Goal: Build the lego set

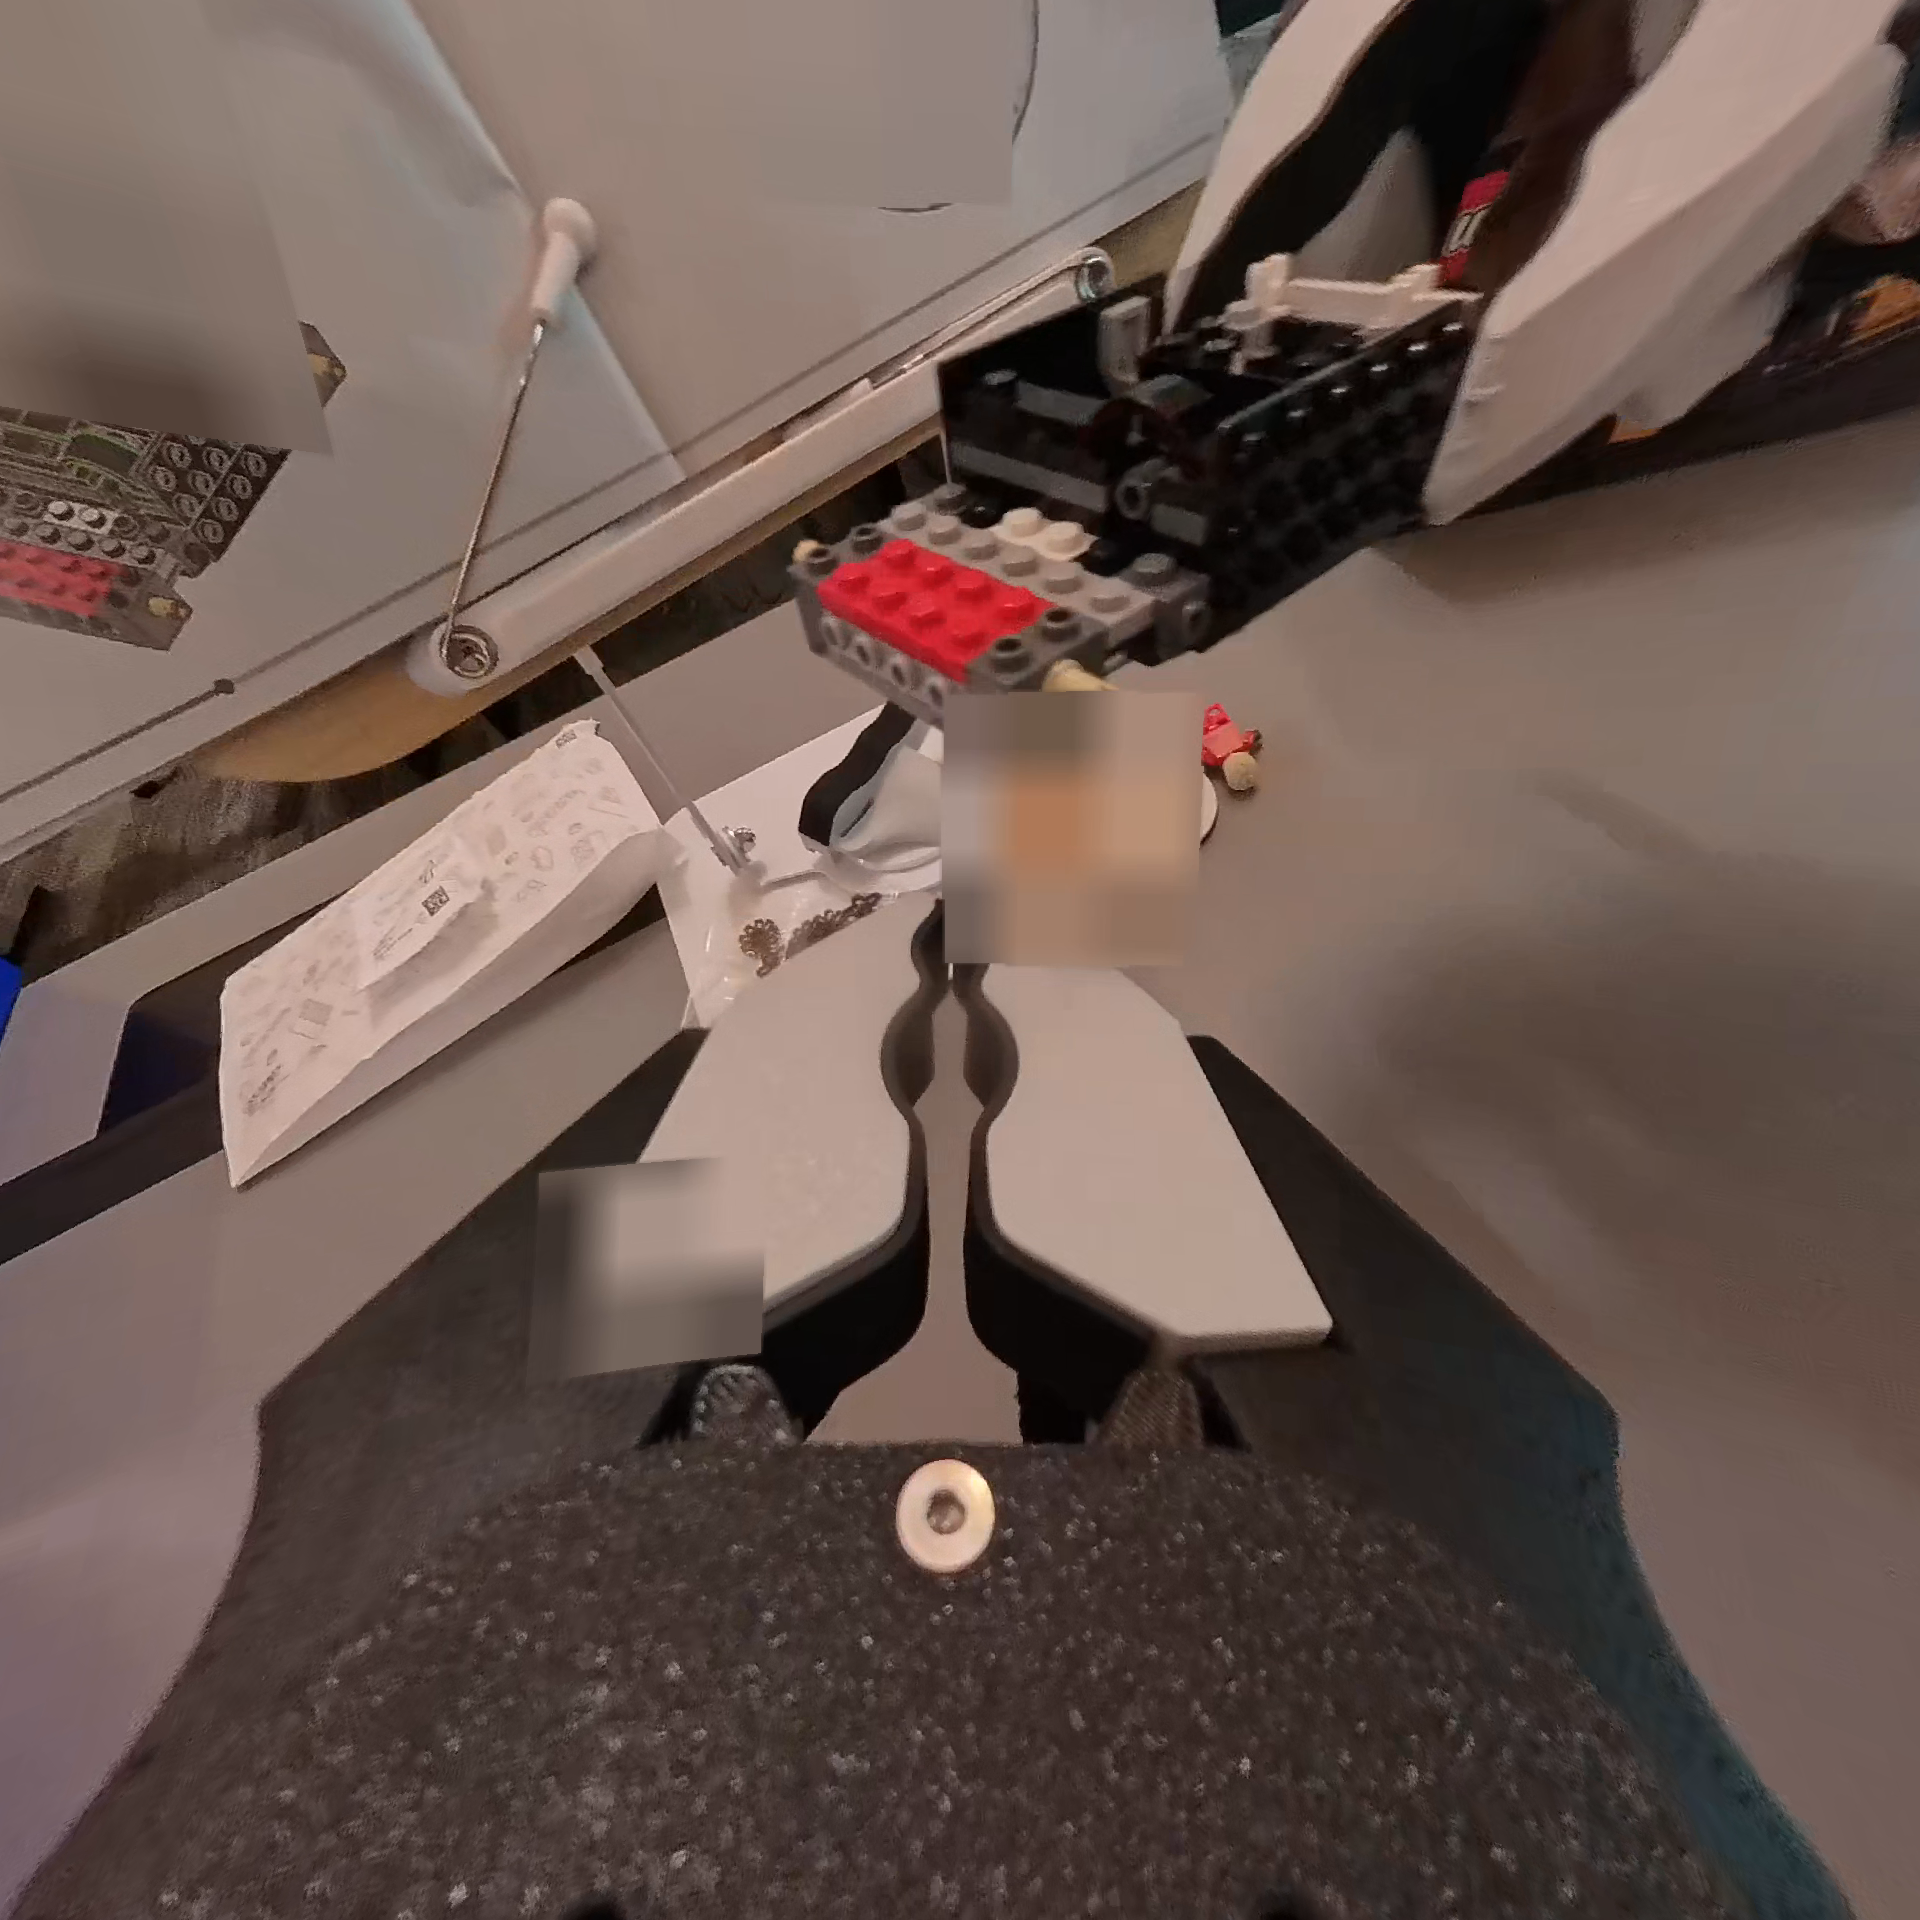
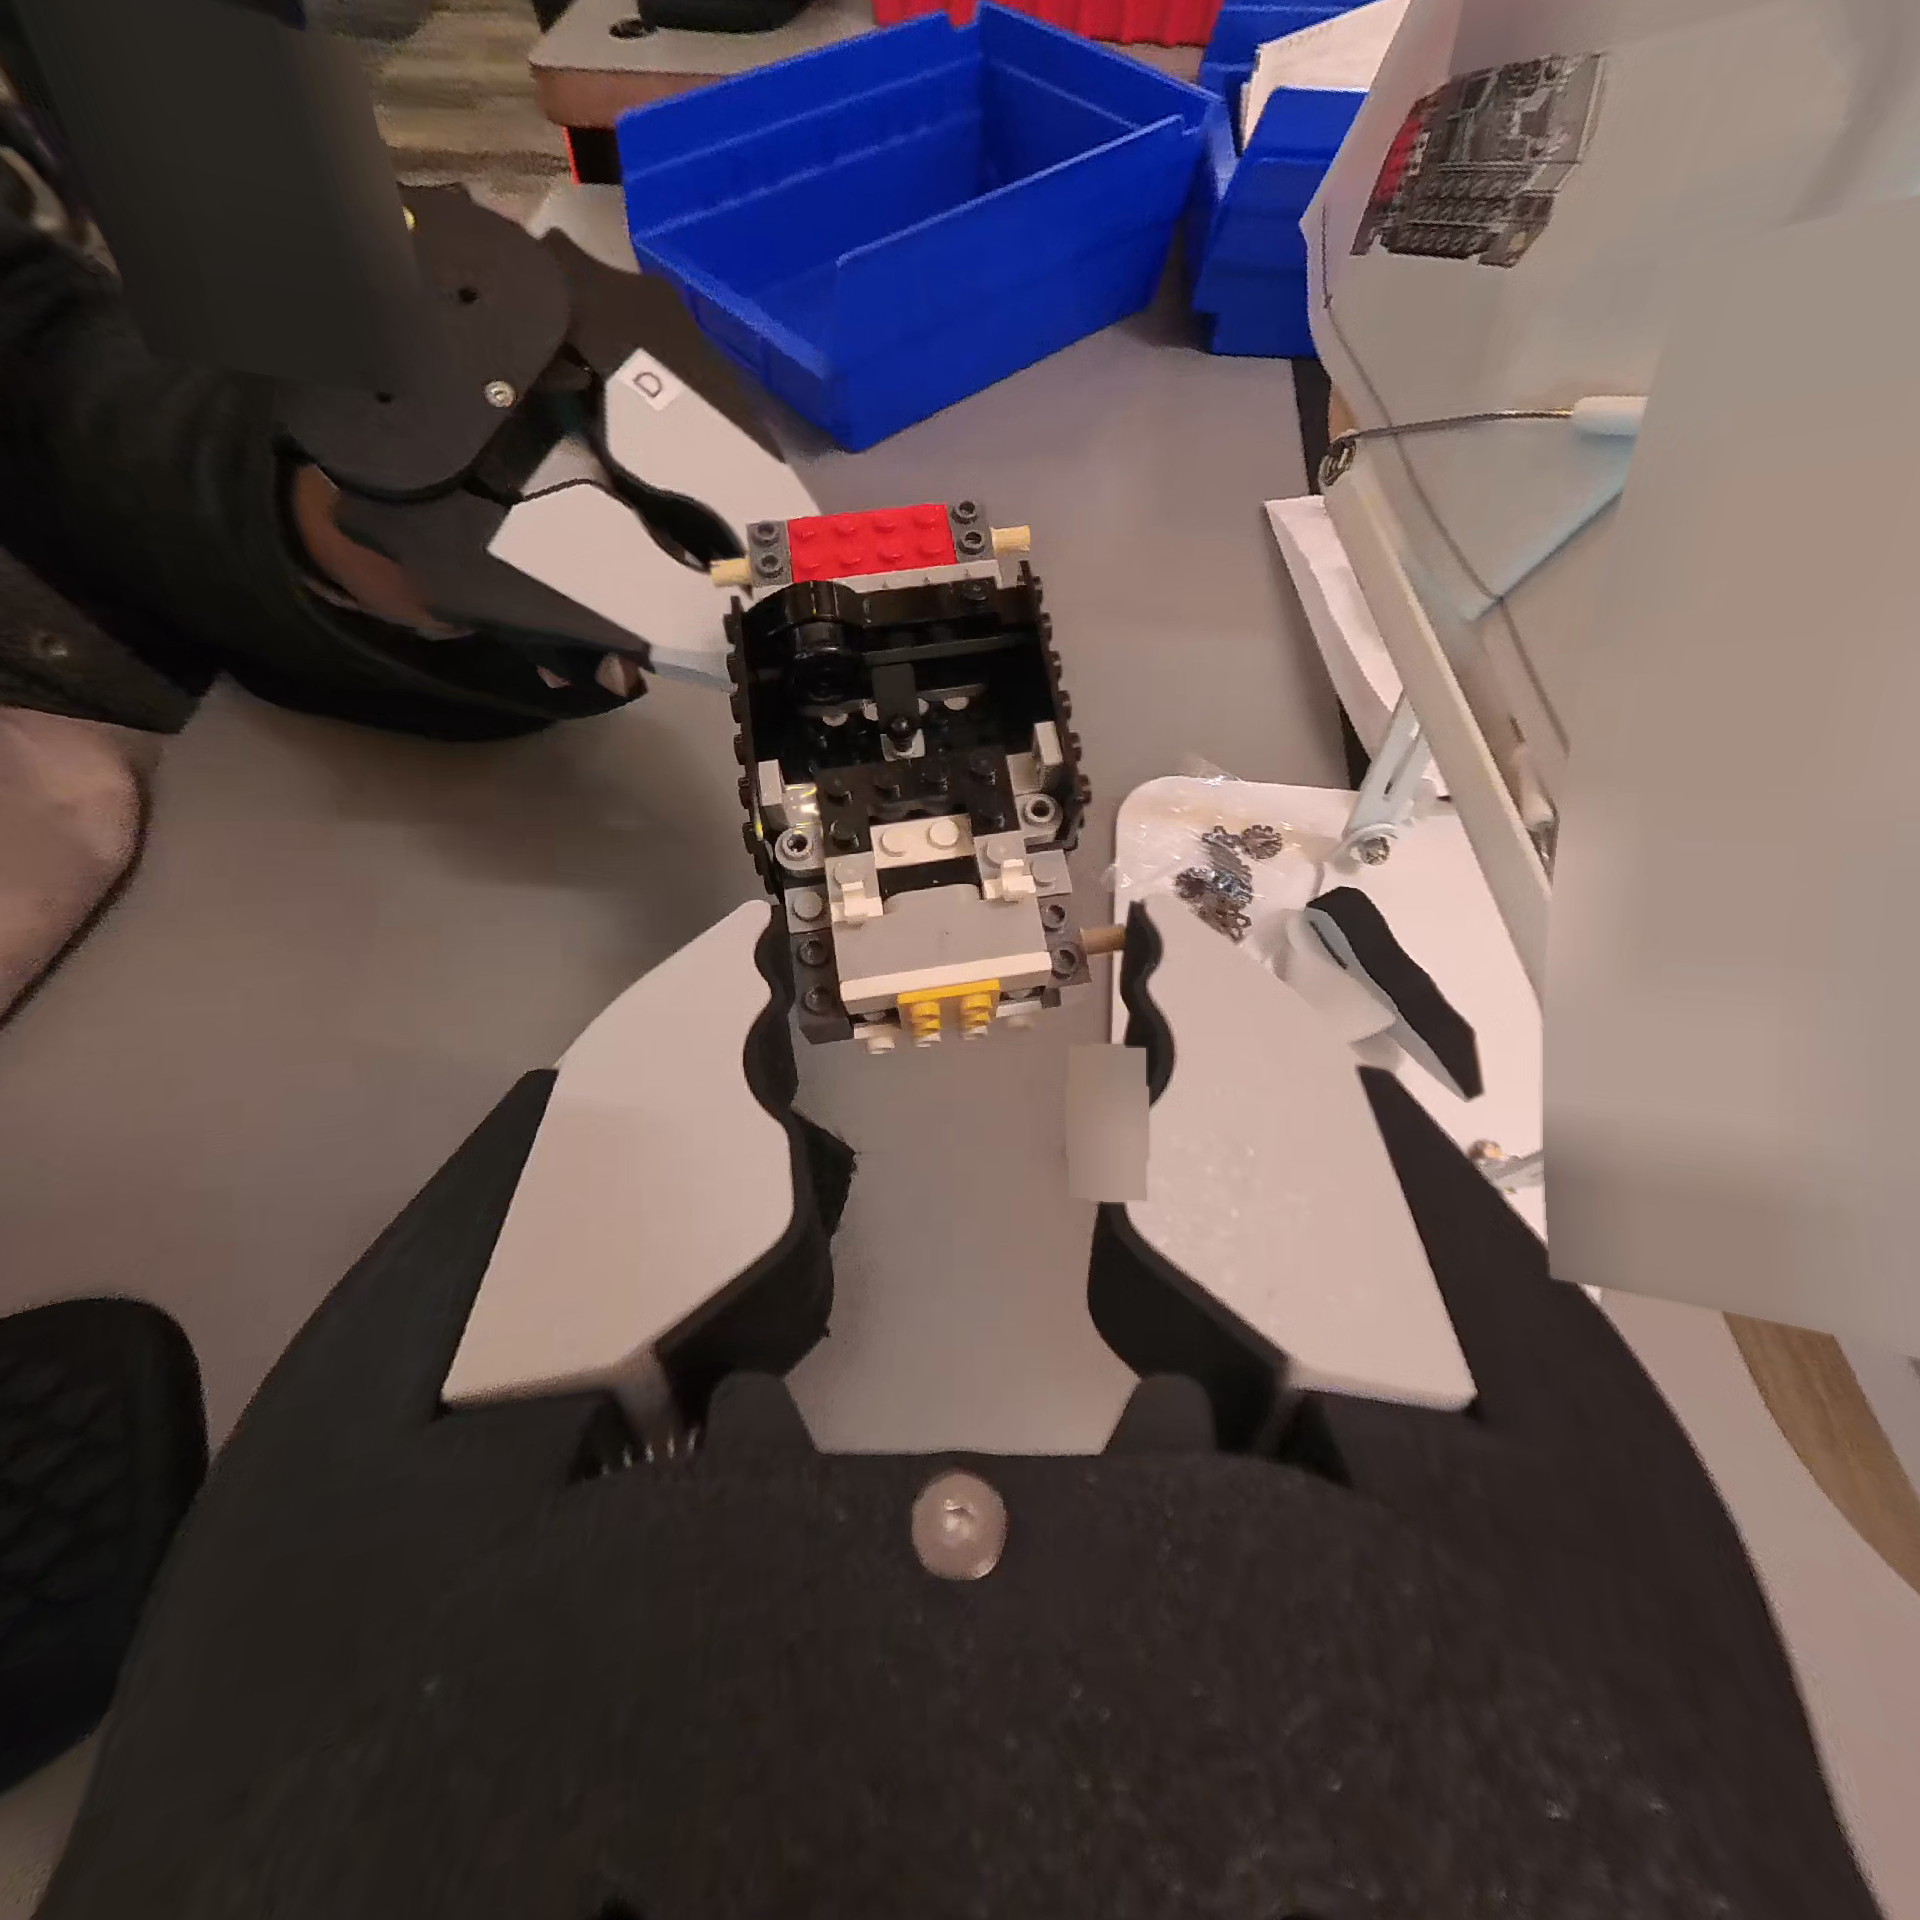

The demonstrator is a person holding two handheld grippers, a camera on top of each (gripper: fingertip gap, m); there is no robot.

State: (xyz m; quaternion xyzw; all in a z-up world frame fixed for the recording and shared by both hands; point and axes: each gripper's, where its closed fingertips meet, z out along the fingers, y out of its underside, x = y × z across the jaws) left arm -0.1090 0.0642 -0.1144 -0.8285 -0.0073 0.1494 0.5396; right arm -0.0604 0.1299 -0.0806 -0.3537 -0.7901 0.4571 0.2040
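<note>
The half-built black, grey and red brick car (image 2: 904,769) lacks wheels; right gripper (image 2: 940,987) clamps its end, left gripper (image 1: 951,997) is closed, empty.

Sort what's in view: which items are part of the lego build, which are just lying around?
In the job:
- lego model, held by the right gripper
- left gripper, shut
- bag of small parts
- instruction page on the stand

Lying about:
- blue bins
- folded paper sheet
- small red piece on the table
</note>
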